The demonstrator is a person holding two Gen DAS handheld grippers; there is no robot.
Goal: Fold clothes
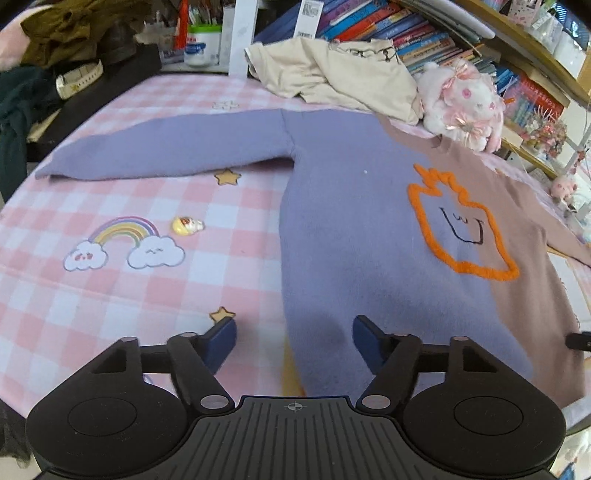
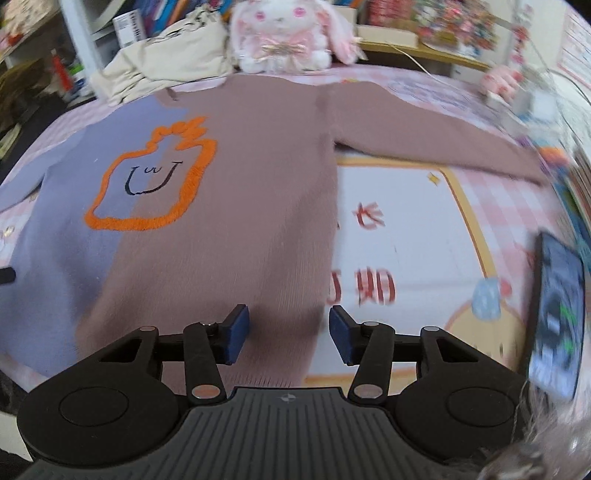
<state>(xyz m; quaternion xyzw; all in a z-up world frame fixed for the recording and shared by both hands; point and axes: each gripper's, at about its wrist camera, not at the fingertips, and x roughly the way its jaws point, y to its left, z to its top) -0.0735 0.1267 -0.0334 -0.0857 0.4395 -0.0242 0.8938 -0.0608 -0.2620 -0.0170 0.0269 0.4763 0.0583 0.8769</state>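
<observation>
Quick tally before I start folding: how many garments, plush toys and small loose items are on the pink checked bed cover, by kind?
Garments: 2, the purple and brown sweater laid flat, and the cream top crumpled behind it.
Plush toys: 1, the white and pink bunny.
Small loose items: 1, a yellow figure.
Total: 4

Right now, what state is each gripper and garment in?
Left gripper: open, empty, over the sweater's lower left edge.
Right gripper: open, empty, over its lower right edge.
Purple-and-brown knit sweater: flat, face up, unfolded, sleeves spread.
Cream cloth garment: crumpled beyond the sweater.
</observation>
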